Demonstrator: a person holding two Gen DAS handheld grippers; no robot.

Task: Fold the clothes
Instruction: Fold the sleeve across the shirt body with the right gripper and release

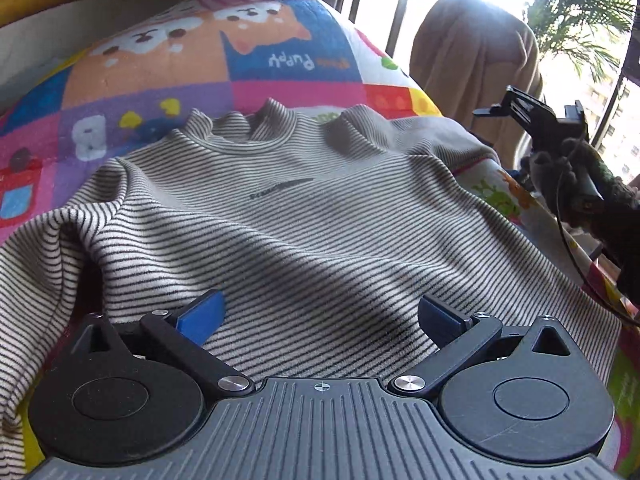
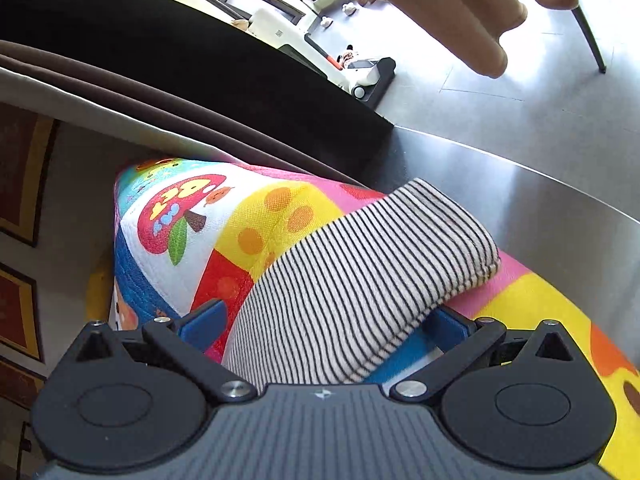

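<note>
A grey-and-black striped sweater (image 1: 304, 208) lies face up on a colourful cartoon mat (image 1: 160, 64), collar at the far side. My left gripper (image 1: 320, 316) is open just above the sweater's lower body, its blue pads spread wide. In the right wrist view my right gripper (image 2: 324, 320) is open over a striped sleeve (image 2: 360, 280), whose cuff end rests on the mat (image 2: 248, 224). The right gripper also shows at the right edge of the left wrist view (image 1: 560, 132).
A brown draped cloth (image 1: 472, 64) and a palm plant (image 1: 580, 12) stand beyond the mat by the window. A grey floor (image 2: 520, 184) borders the mat in the right wrist view. A dark sofa (image 2: 180, 64) lies behind it.
</note>
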